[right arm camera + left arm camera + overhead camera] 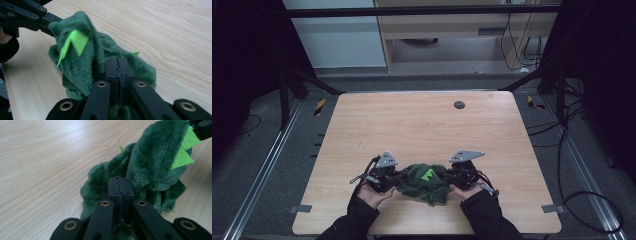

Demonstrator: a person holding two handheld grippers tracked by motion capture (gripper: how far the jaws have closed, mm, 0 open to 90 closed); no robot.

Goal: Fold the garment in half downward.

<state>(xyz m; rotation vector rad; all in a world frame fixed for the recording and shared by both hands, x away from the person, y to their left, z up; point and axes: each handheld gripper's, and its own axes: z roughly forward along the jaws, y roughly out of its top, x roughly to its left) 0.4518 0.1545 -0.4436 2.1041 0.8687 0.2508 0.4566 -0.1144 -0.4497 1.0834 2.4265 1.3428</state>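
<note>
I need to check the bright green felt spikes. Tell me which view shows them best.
The left gripper view: two bright green spikes stand sharp along the plush fabric ridge. The right gripper view shows them blurred; the high view shows them as one small patch between the grippers.

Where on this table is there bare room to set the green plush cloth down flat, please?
The wooden table is bare from the cloth back to the small dark disc near the far edge, and along both side edges. It is crowded only at the near edge, where the left gripper and right gripper pinch the cloth.
</note>
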